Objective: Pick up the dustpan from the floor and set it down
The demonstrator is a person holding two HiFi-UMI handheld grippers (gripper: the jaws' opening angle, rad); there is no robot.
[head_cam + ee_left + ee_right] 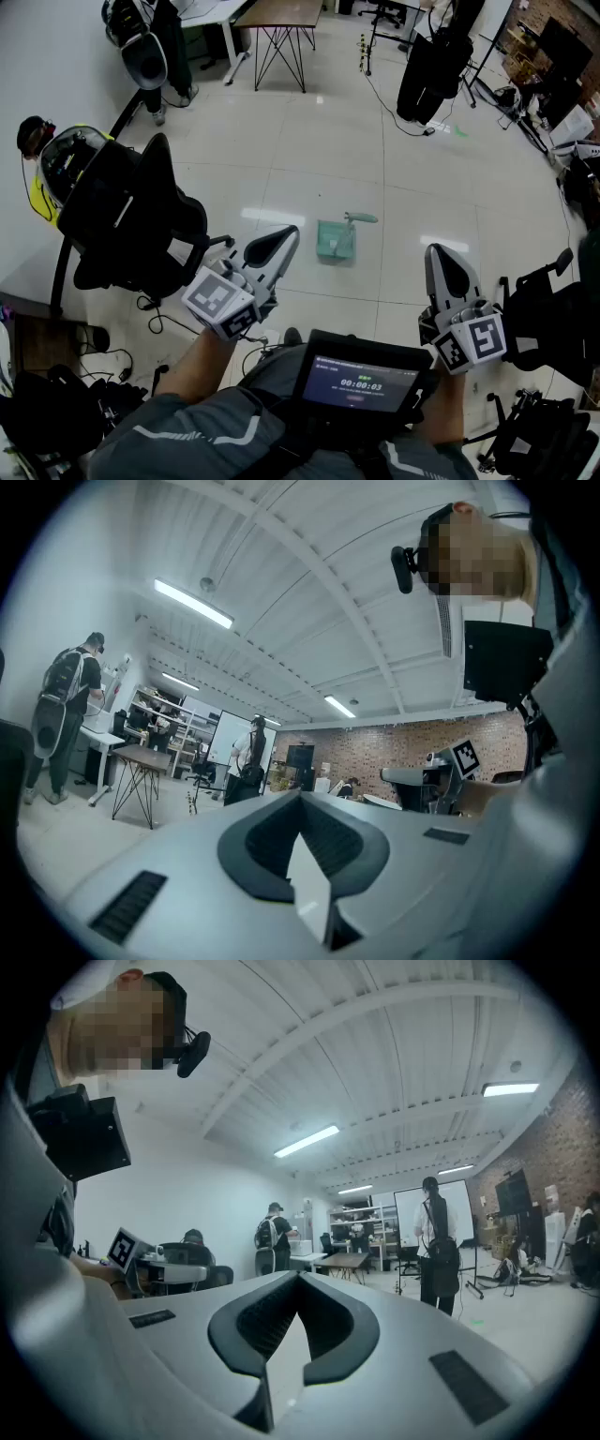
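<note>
The teal dustpan lies on the pale tiled floor ahead, beyond both grippers and well apart from each, with its handle at the far edge sticking out to the right. The left gripper and the right gripper are held level, each with its jaws closed together on nothing. To lift it cleanly, I judge one gripper should spread its jaws before it drops, tip down toward the floor, and close across the handle, not on the flat pan, so the pan does not skate on the smooth tiles.
</note>
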